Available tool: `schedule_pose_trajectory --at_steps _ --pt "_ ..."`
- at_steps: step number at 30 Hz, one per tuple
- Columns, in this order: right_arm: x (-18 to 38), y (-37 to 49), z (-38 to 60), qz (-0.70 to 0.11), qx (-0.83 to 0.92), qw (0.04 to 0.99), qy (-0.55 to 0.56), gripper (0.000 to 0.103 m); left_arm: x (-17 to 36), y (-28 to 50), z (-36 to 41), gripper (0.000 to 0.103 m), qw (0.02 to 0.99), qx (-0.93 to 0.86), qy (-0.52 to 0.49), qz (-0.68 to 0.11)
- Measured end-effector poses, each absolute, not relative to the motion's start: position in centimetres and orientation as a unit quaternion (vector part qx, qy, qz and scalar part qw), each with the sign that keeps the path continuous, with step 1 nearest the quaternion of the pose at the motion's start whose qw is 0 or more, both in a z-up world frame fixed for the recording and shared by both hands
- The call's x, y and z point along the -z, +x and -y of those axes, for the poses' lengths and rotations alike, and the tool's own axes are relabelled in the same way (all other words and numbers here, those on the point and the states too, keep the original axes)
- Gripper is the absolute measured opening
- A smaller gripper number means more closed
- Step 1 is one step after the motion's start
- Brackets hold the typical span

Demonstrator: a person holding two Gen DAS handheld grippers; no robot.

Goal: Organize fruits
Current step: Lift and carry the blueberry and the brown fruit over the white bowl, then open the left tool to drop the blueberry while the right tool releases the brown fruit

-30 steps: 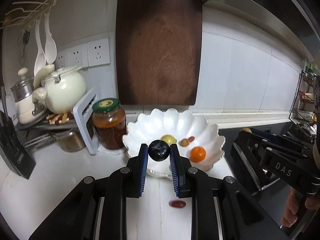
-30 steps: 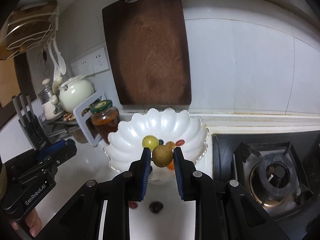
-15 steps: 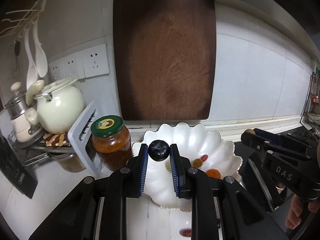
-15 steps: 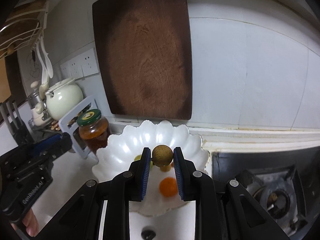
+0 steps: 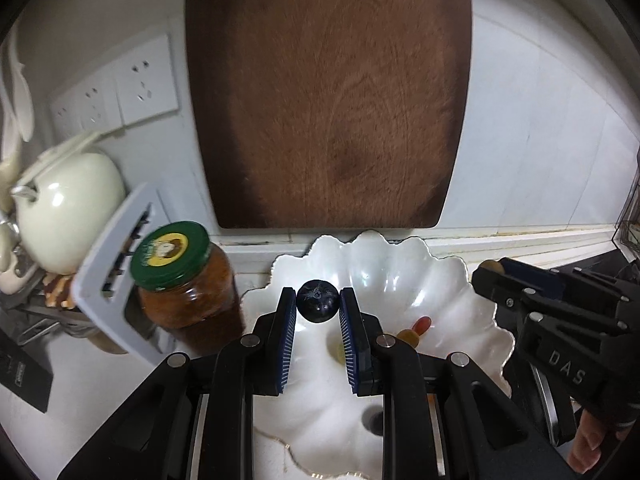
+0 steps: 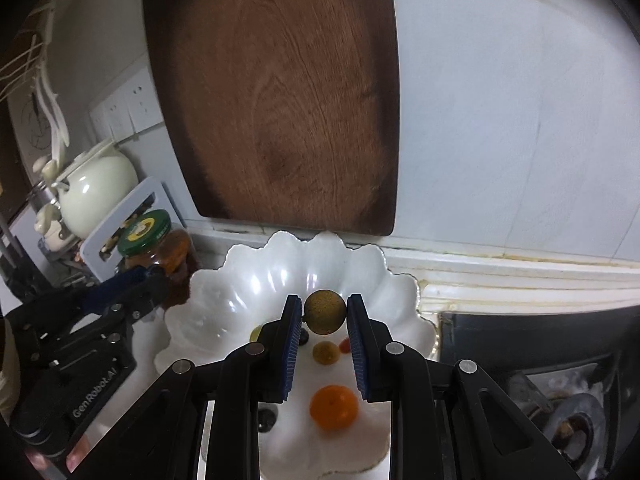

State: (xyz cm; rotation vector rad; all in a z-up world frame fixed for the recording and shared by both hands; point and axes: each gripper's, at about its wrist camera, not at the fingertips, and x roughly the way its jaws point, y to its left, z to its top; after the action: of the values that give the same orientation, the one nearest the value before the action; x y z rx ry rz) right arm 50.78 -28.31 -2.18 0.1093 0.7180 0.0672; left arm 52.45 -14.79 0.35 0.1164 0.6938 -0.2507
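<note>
Scalloped bowl rim (image 6: 404,280) beneath both loaded grippers.

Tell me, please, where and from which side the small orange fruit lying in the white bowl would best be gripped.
Grip the orange fruit across its widest middle, coming down from above. It is round and lies loose on the floor of the white bowl, whose raised scalloped wall blocks a level approach; nothing touches its sides.
</note>
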Motion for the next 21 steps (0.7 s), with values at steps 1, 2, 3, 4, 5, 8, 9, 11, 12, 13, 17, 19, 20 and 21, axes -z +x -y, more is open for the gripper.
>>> schedule_pose_trajectory --at_steps 1,2,3,4,5,8,9,11,12,13,17,19,20,21 --pt "2.4 51.3 28.3 -0.357 -0.034 0.932 0.054 0.025 -0.2 52.9 15.0 0.023 0.929 0.124 0.058 -0.343" --pt "2.5 51.8 28.3 -0.361 -0.034 0.930 0.055 0.025 -0.1 53.5 15.3 0.023 0.927 0.125 0.060 -0.349" --pt "2.7 52.2 28.3 -0.366 -0.034 0.929 0.054 0.025 0.1 53.9 15.5 0.023 0.926 0.124 0.061 -0.352" --pt "2.9 52.6 28.3 -0.370 -0.034 0.927 0.054 0.025 0.3 54.6 15.8 0.023 0.923 0.125 0.064 -0.359" --pt "3.0 53.1 28.3 -0.375 -0.035 0.925 0.056 0.025 0.5 55.0 16.0 0.023 0.921 0.125 0.065 -0.364" --pt "3.4 54.3 28.4 -0.386 -0.034 0.920 0.055 0.025 1.3 56.5 16.5 0.023 0.912 0.127 0.065 -0.384" --pt "3.5 54.6 28.5 -0.389 -0.033 0.919 0.053 0.025 1.5 56.9 16.6 0.023 0.910 0.126 0.064 -0.389" --pt "3.7 55.2 28.4 -0.395 -0.031 0.917 0.047 0.025 2.1 57.7 16.7 0.023 0.905 0.126 0.061 -0.402" --pt "3.8 55.5 28.4 -0.398 -0.030 0.916 0.044 0.025 2.3 58.1 16.8 0.023 0.903 0.126 0.059 -0.407" --pt "4.0 55.7 28.4 -0.400 -0.029 0.915 0.041 0.025 2.5 58.5 16.9 0.023 0.900 0.126 0.059 -0.413" --pt "4.6 56.4 28.6 -0.409 -0.027 0.911 0.040 0.025 3.3 59.5 17.1 0.023 0.891 0.125 0.062 -0.432" --pt "4.7 56.5 28.6 -0.411 -0.026 0.910 0.039 0.025 3.5 59.7 17.3 0.026 0.889 0.122 0.068 -0.437" --pt "4.8 56.6 28.6 -0.413 -0.026 0.910 0.037 0.026 3.5 59.7 17.4 0.035 0.889 0.121 0.070 -0.436" --pt "4.9 56.6 28.6 -0.414 -0.026 0.909 0.036 0.026 3.6 59.6 17.3 0.041 0.890 0.119 0.072 -0.434"
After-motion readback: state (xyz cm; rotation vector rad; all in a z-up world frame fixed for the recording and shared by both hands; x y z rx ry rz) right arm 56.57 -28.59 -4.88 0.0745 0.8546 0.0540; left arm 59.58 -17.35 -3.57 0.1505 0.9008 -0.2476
